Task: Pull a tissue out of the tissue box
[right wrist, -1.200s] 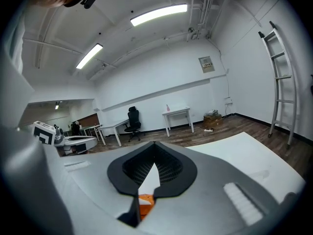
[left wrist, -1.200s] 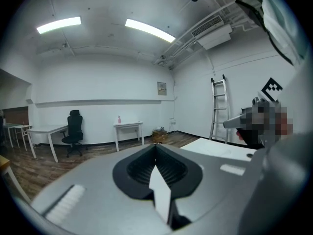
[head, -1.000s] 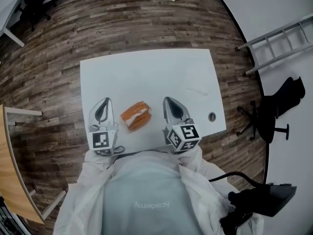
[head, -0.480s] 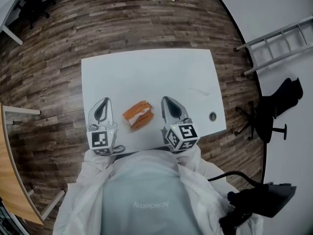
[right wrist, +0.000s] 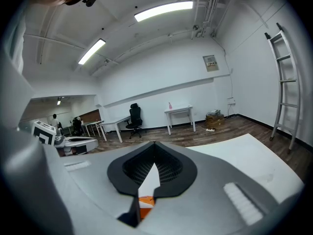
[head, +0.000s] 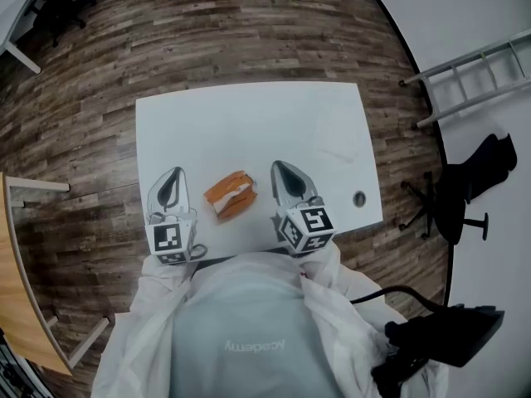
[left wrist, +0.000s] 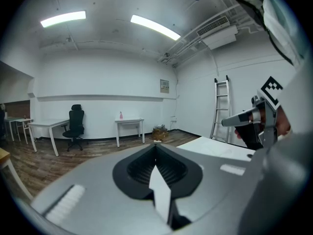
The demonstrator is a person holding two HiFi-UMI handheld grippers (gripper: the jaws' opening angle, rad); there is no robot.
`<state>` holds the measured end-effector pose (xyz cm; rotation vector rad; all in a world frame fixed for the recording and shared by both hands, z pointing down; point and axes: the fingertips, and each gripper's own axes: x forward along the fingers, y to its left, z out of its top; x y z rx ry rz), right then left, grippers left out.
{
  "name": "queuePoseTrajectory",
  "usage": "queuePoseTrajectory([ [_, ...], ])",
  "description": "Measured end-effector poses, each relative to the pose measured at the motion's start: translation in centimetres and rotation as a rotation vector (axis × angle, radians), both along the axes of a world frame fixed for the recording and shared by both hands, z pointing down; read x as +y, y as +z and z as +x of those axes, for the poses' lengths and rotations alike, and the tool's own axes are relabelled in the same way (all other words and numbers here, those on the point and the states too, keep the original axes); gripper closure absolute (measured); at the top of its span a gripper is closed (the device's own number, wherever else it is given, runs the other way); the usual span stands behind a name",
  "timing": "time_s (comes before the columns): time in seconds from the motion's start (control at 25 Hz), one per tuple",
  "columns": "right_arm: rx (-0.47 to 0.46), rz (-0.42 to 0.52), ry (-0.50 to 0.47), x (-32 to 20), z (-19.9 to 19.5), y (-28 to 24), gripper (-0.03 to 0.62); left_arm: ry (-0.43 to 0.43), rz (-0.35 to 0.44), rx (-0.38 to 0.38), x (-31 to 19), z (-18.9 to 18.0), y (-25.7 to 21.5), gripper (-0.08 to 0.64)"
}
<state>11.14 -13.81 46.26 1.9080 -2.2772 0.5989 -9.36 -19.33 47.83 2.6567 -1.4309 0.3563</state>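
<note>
An orange tissue box [head: 231,195] with a white tissue showing at its top lies on the white table [head: 249,123], near the front edge. My left gripper [head: 176,172] rests to the left of the box, apart from it. Its jaws meet at the tip [left wrist: 156,147] with nothing between them. My right gripper [head: 276,166] sits just right of the box, also shut and empty [right wrist: 154,143]. In the right gripper view a bit of the orange box [right wrist: 145,202] shows below the jaws. Neither gripper touches the box.
A round cable hole [head: 359,197] sits near the table's right front corner. A ladder [head: 473,69] and a black office chair [head: 465,193] stand to the right on the wood floor. A wooden tabletop edge [head: 17,288] lies at the left.
</note>
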Motion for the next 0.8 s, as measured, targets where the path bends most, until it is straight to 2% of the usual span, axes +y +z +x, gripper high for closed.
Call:
queuePoseTrajectory([
  [0.8,-0.085,0.009,-0.207,-1.8,1.0,0.7,0.591,-0.184,0.014,-0.091,2.4,0.8,-1.3,0.56],
])
